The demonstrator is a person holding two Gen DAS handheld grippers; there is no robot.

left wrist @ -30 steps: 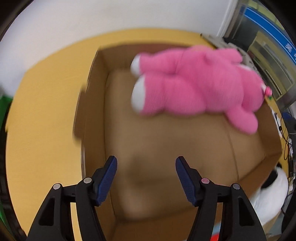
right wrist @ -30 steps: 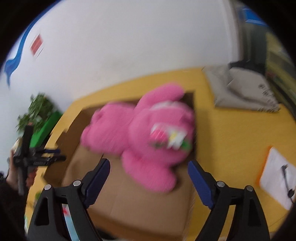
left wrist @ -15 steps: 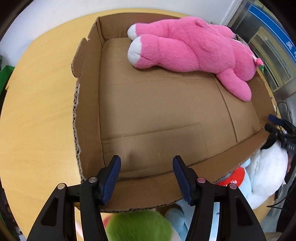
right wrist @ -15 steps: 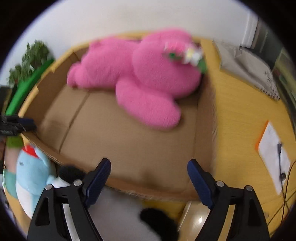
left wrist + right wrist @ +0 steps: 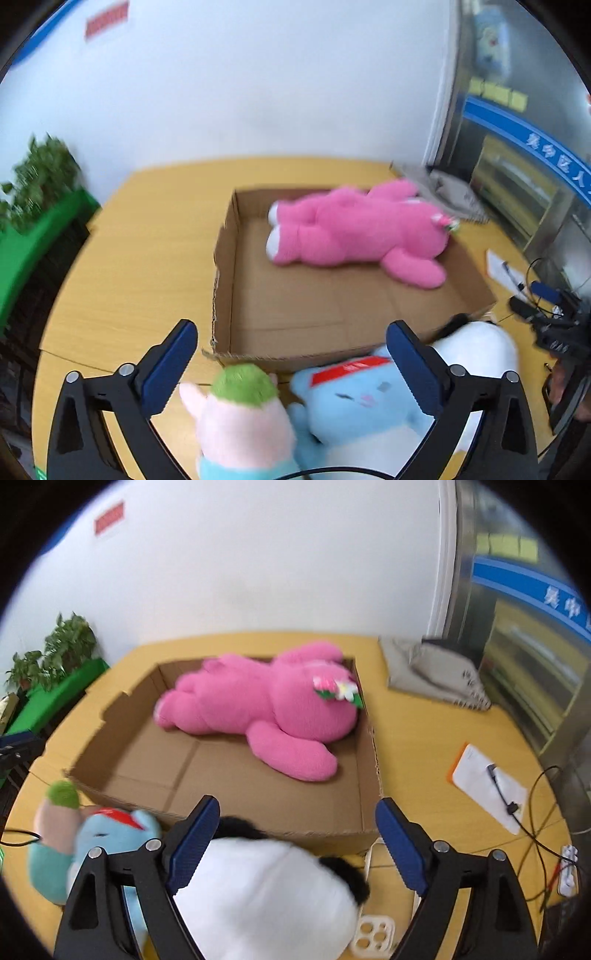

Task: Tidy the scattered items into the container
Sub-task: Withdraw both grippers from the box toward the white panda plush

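A shallow cardboard box sits on the yellow table with a big pink plush bear lying along its far side. In front of the box lie a pink plush with green hair, a light-blue plush and a white plush with black ears. My left gripper is open above the pink and blue plushes. My right gripper is open above the white plush.
A grey folded bag lies at the table's far right. A notepad with a cable lies right of the box. A power strip sits at the right edge. A green planter stands on the left.
Both grippers have pulled back from over the box toward the near side. The plushes in front of the box have come into view between the fingers. Both grippers stay open.
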